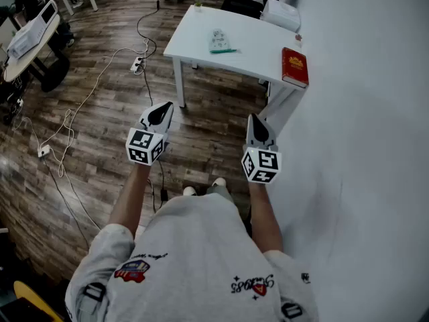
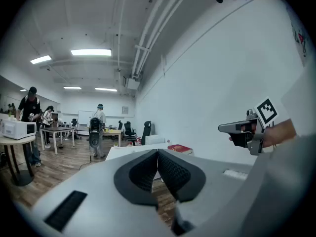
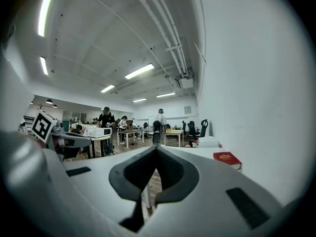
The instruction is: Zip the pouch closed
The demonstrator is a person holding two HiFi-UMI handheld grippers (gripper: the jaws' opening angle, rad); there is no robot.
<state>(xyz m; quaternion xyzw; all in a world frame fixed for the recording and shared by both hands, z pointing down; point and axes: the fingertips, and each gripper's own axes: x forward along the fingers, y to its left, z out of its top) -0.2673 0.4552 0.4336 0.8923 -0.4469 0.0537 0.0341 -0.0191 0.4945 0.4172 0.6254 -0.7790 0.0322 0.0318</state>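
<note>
White table (image 1: 194, 35) bearing pouch (image 1: 220, 41); left gripper (image 1: 161, 113), right gripper (image 1: 259, 131) both closed, empty

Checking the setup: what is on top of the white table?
A small pouch, a red book and a white box. Nothing covers them; the pouch's zip is too small to read.

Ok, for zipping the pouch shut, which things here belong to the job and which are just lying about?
Job: pouch on the white table; left gripper and right gripper, both shut, empty, short of the table.

Lying about: red book at the table's edge; white box; power strip on the floor.
</note>
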